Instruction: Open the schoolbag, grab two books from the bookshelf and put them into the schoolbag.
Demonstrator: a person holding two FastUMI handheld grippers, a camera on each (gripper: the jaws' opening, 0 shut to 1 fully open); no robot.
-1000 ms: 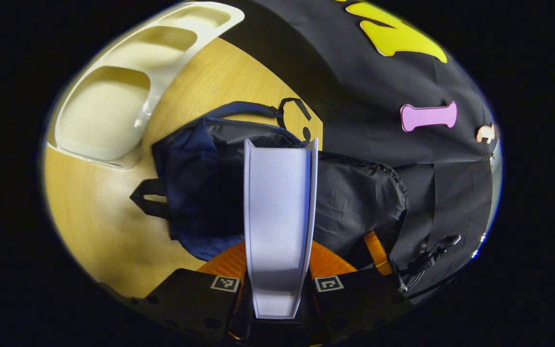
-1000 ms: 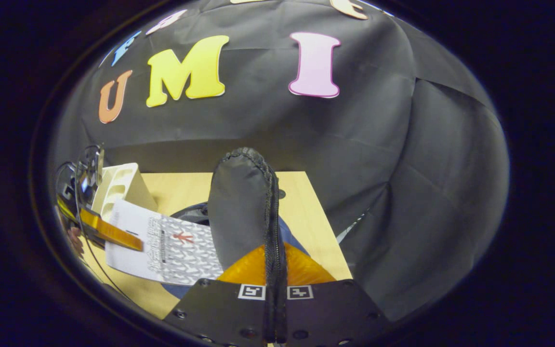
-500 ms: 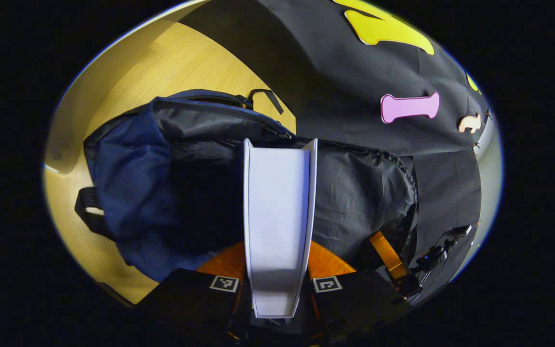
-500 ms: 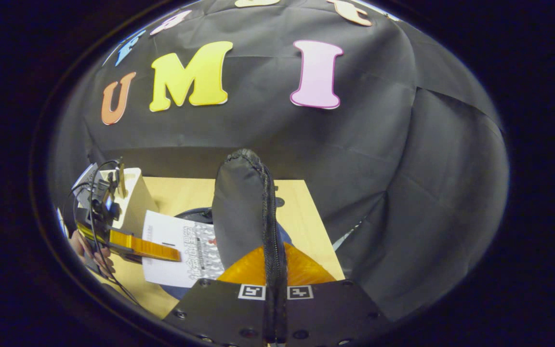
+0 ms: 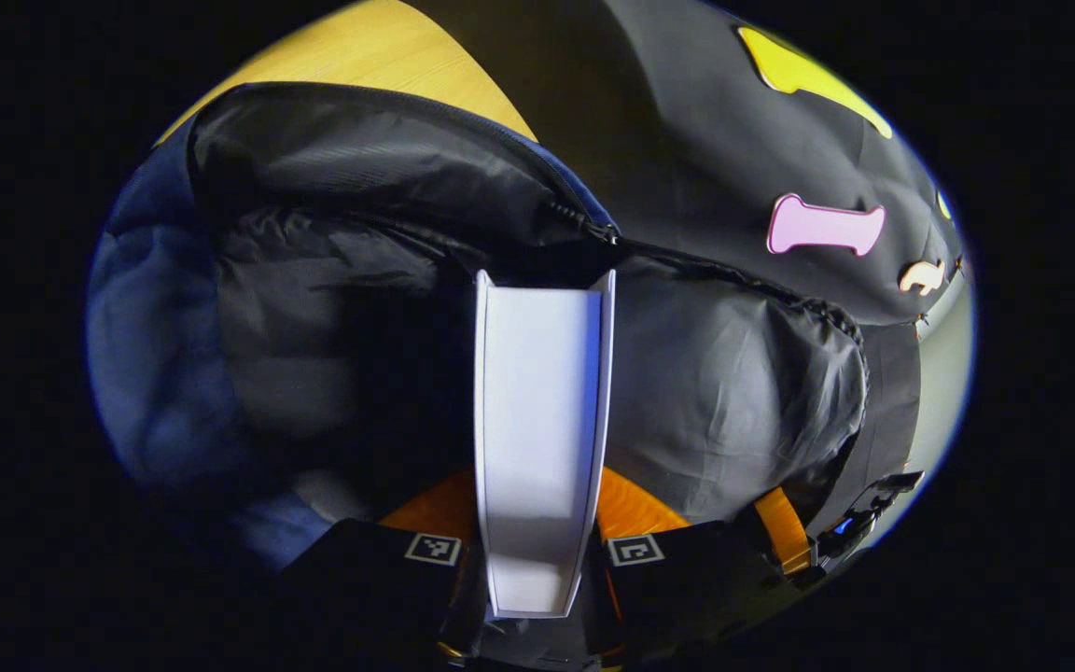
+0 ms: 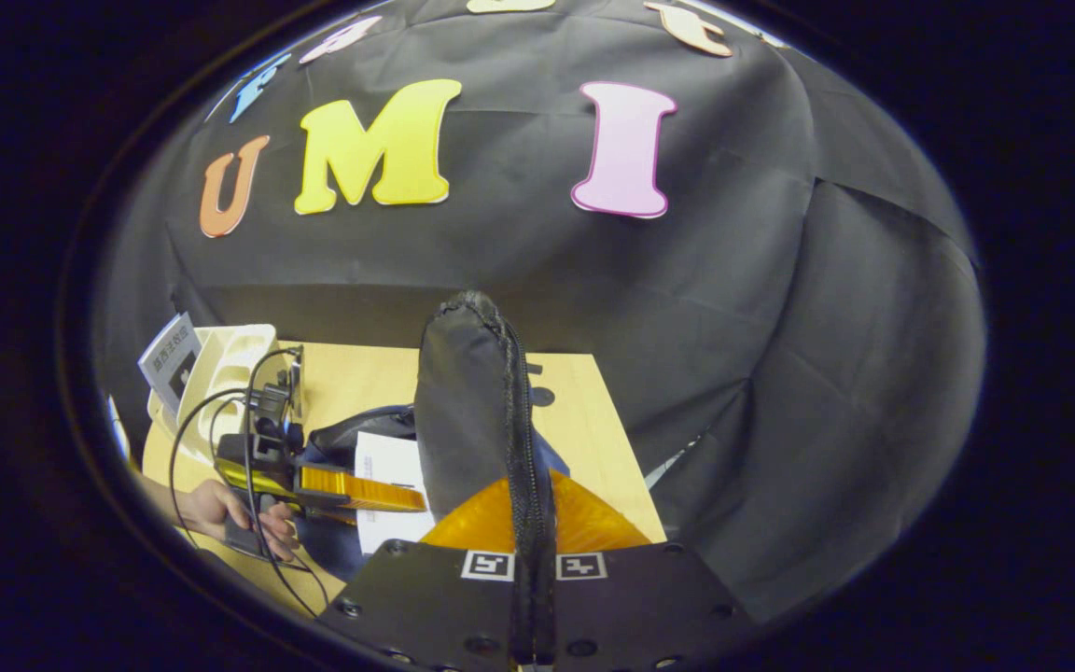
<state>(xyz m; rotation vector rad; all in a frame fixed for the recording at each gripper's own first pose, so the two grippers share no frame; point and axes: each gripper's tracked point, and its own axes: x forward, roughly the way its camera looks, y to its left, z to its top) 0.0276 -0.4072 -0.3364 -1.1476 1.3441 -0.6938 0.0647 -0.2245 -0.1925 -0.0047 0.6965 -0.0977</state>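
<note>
Bookshelf (image 6: 220, 359) behind left tongs (image 6: 379, 490); schoolbag (image 5: 332, 308) mouth around book (image 5: 537, 420).

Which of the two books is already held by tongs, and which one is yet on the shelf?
The book clamped in the left tongs is held, over the open schoolbag. The other book stands in the white bookshelf, untouched.

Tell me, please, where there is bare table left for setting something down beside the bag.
In the right gripper view, bare table lies between the flap and the wall, and a strip runs behind the bag toward the shelf. It is crowded at the bag's mouth: the left gripper pushes the book in while the right gripper holds the flap up.
</note>
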